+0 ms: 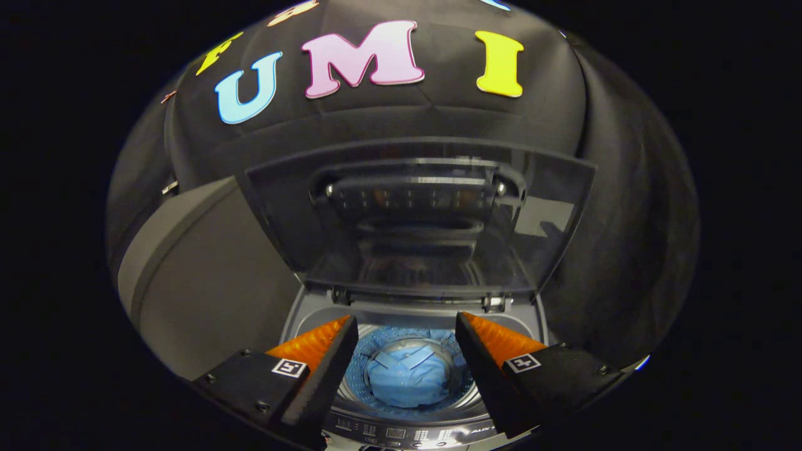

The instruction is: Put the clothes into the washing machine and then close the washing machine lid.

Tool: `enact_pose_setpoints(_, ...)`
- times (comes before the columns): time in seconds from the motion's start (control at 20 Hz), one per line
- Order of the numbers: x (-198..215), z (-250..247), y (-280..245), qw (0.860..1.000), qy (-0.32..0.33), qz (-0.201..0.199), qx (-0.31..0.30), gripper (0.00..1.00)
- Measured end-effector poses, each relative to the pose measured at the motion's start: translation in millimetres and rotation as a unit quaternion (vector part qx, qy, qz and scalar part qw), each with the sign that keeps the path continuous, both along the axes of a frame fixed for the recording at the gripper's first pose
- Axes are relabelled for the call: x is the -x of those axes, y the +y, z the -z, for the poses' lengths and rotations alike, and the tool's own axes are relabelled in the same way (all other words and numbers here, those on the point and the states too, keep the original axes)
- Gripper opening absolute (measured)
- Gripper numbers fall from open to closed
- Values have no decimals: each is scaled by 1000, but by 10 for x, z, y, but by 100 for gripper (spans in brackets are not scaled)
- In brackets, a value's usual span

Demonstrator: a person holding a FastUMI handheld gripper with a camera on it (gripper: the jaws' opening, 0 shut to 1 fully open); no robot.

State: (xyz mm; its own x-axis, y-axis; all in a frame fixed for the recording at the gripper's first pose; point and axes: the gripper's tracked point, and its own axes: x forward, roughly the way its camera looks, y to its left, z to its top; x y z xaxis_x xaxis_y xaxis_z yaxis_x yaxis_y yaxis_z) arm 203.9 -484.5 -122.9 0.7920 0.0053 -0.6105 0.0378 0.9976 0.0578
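Gripper (406,329) fingers spread apart, empty, above the washing machine (326,313) control panel (401,432). Seen between them, folded blue clothes (404,379) lie inside the drum (360,363). Beyond, the transparent lid (420,219) stands raised open.

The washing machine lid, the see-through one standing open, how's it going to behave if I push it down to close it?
The lid stands raised on hinges at the tub's back edge, so it would probably swing down rather than slide. It looks like a rigid transparent panel, unlikely to flex. Past its balance point it may drop quickly. The fingers are open, holding nothing, above the blue garment.
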Motion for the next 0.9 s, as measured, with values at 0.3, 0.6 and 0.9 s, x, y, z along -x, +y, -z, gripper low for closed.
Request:
enact_pose_setpoints(0.3,-253,-652,-67,998,-56,9,6,99)
enact_pose_setpoints(0.6,-725,-1170,-76,995,-104,8,12,99)
enact_pose_setpoints(0.9,-1205,-1063,51,995,-97,4,14,99)
